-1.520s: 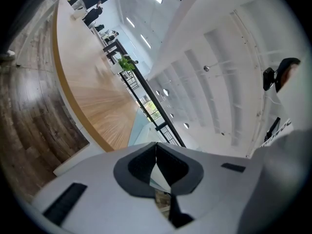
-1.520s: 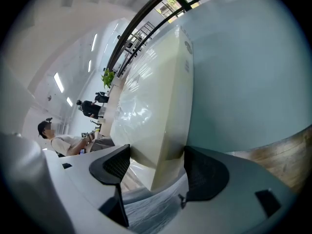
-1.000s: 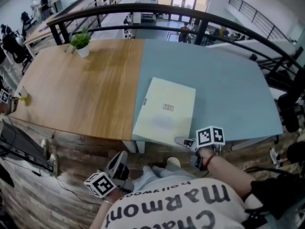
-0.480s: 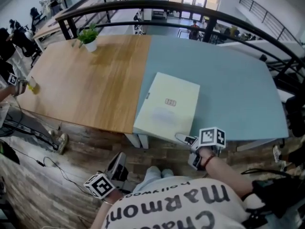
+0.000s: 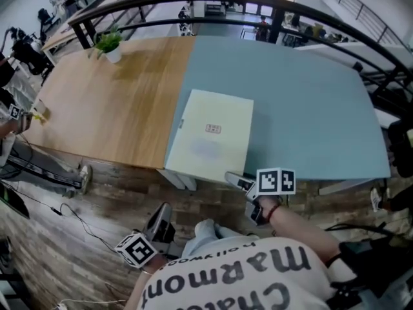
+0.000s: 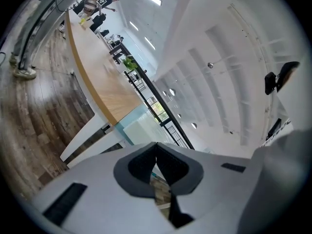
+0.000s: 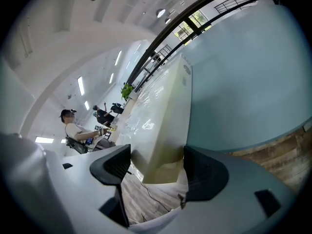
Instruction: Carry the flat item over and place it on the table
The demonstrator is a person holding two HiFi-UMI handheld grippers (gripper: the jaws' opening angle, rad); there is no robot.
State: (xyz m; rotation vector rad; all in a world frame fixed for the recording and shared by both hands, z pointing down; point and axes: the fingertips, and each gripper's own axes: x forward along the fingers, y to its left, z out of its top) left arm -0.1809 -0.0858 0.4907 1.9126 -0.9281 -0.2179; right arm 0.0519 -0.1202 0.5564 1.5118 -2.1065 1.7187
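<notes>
Cream flat box [image 5: 210, 136] overhangs the bench [image 5: 310, 108]. The right gripper view alone shows the right tongs [image 7: 156, 167] clamping its corner. The left tongs [image 6: 156, 152] are pressed together, empty.

Table [image 5: 310, 108] bears flat item [image 5: 210, 134] and potted plant [image 5: 108, 45].

Holds the left claw [image 5: 161, 213] low beside the left thigh, tilted up and forward, with the left marker cube [image 5: 137, 249] nearest the body. In the left gripper view, shows its jaws pressed together with nothing between them. Reaches the right arm [image 5: 303, 232] forward from the torso, with a red band round the wrist [image 5: 276, 212]. Points the right claw [image 5: 236, 180] forward and to the left, right marker cube [image 5: 276, 181] on top. Clamps its pads [image 7: 113, 165] on the near corner of the flat box [image 7: 163, 130], one pad on each broad face.
</notes>
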